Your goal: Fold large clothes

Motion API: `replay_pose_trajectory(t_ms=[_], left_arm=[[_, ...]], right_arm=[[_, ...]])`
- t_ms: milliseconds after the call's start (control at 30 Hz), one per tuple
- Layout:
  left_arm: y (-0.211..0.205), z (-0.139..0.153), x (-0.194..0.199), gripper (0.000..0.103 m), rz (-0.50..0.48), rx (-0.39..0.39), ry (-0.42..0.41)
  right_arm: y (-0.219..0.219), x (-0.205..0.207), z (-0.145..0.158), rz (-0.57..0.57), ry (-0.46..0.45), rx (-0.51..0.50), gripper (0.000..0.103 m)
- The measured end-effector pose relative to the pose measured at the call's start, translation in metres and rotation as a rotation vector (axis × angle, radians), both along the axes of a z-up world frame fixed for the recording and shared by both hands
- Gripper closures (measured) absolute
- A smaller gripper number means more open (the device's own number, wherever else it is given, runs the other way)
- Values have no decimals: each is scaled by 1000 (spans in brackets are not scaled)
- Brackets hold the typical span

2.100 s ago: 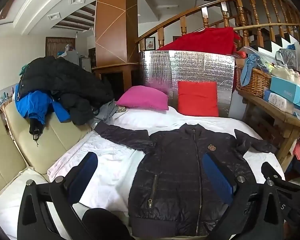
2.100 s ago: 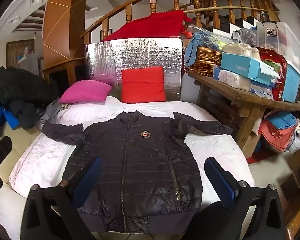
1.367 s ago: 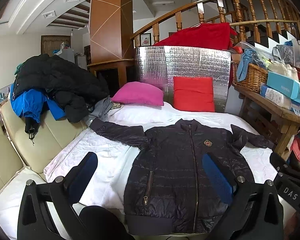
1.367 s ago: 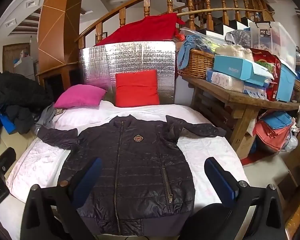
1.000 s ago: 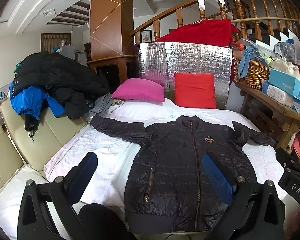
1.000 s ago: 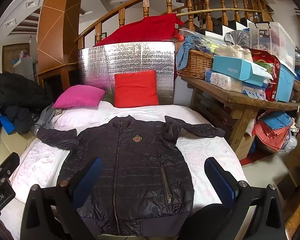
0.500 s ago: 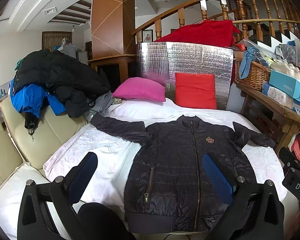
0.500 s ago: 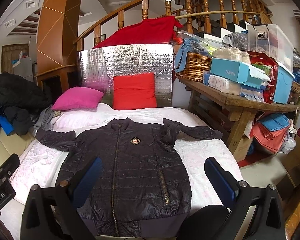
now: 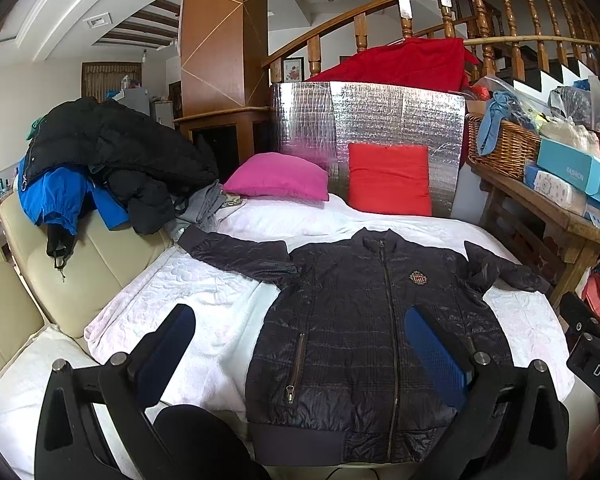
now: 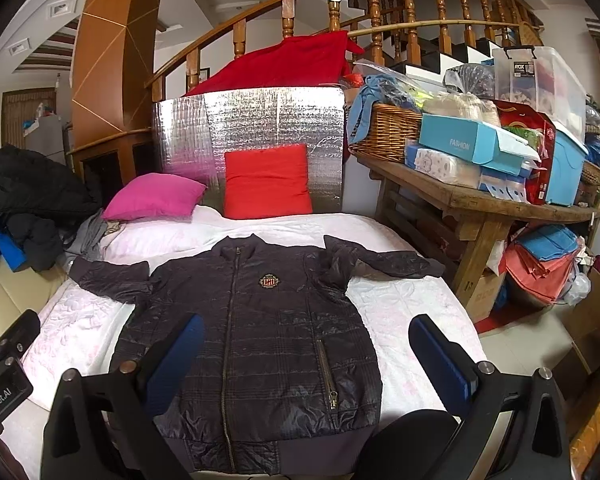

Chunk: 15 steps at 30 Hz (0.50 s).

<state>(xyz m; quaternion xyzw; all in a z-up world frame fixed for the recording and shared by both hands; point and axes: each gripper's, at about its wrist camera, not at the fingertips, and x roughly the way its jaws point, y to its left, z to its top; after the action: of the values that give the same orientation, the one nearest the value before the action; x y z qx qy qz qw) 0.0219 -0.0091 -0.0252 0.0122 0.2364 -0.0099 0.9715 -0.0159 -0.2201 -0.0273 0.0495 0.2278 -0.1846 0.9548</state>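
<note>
A dark quilted zip jacket [image 9: 364,320] lies flat, front up, on the white bed cover [image 9: 188,292], sleeves spread to both sides, hem towards me. It also shows in the right wrist view [image 10: 260,328]. My left gripper [image 9: 300,344] is open and empty, held above the bed's near edge over the jacket's left half. My right gripper [image 10: 306,352] is open and empty, held above the jacket's lower part. Neither touches the jacket.
A pink pillow [image 9: 276,178] and a red pillow [image 9: 388,178] lean on a silver foil panel [image 9: 380,120]. A pile of dark and blue coats [image 9: 100,160] sits on the cream sofa [image 9: 40,280] at left. A cluttered wooden table [image 10: 480,200] stands at right.
Both grippers have drawn back and risen slightly, so the jacket sits a bit further off in both views. The jacket has not moved and both grippers stay open.
</note>
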Motion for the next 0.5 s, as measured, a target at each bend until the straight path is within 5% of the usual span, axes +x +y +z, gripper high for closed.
replay_pose_trajectory(t_ms=[500], left_arm=[[-22, -5, 78, 0, 18, 20, 18]], right_arm=[[-32, 45, -23, -46, 75, 18, 0]])
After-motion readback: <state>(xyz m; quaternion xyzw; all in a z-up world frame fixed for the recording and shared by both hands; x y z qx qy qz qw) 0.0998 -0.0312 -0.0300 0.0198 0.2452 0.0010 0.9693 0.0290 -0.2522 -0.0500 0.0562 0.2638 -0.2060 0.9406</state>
